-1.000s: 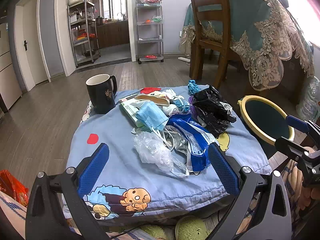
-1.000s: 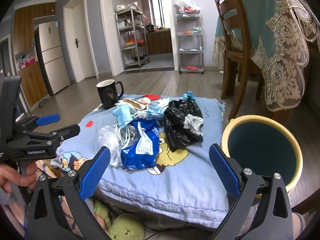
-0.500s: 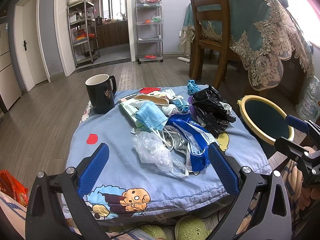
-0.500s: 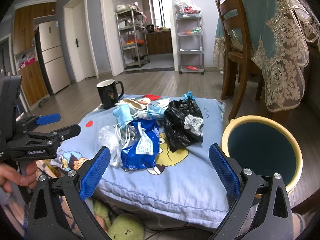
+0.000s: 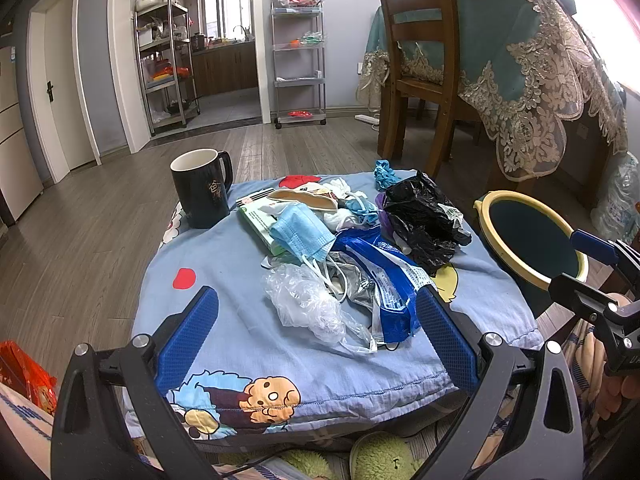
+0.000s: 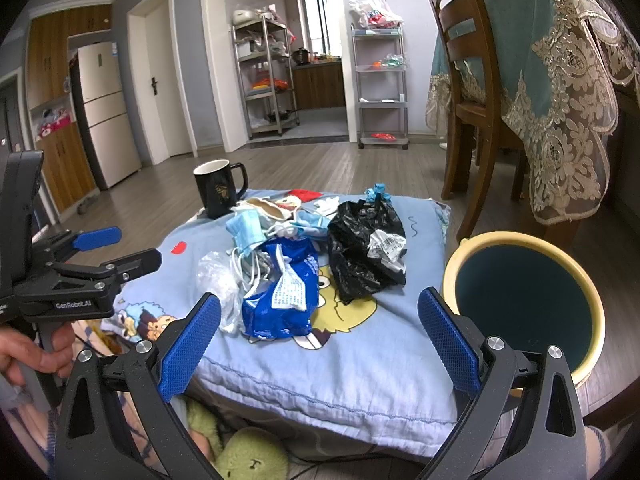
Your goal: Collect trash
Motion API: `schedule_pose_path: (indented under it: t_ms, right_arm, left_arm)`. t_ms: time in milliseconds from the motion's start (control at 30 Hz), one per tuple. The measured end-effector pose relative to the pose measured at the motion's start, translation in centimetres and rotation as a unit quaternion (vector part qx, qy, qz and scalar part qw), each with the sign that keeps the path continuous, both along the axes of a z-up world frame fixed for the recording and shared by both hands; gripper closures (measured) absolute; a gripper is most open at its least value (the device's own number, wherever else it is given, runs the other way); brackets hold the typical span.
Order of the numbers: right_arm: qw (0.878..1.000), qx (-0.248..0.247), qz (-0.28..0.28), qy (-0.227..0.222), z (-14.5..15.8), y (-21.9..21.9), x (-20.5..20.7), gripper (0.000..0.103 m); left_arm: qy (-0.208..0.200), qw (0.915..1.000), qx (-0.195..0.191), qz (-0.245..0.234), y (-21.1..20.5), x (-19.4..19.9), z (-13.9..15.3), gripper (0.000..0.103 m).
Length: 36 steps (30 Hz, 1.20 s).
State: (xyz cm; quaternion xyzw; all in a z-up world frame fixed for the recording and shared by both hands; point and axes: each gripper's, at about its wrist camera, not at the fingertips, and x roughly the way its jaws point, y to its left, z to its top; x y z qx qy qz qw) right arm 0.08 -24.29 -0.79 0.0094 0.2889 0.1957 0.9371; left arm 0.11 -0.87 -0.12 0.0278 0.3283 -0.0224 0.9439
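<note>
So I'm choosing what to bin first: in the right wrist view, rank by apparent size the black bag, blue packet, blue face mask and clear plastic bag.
1. black bag
2. blue packet, nearly as large and nearer the camera, so unsure
3. clear plastic bag
4. blue face mask, close to the clear bag

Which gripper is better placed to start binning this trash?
Right gripper, probably: open, with the yellow-rimmed bin right beside it and the crumpled black plastic bag ahead.

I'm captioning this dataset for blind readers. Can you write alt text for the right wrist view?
The open right gripper faces a blue cartoon cushion piled with trash: a blue wrapper, black bag and face mask. A yellow-rimmed bin stands right; a black mug sits behind.
</note>
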Motion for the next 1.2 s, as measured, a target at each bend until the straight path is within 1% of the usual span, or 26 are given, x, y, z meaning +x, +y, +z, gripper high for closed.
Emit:
schedule_pose_path:
  t_ms: [900, 1200]
  right_arm:
    - [1.0, -0.001, 0.0, 0.0, 0.0, 0.03, -0.01, 0.005]
    - [1.0, 0.001, 0.0, 0.007, -0.11, -0.26, 0.09, 0.005]
  left_arm:
    - [0.002, 1.0, 0.0, -0.002, -0.25, -0.03, -0.09, 0.006]
    - [0.016, 0.9998, -0.011, 0.008, 0.34, 0.68, -0.85, 0.006]
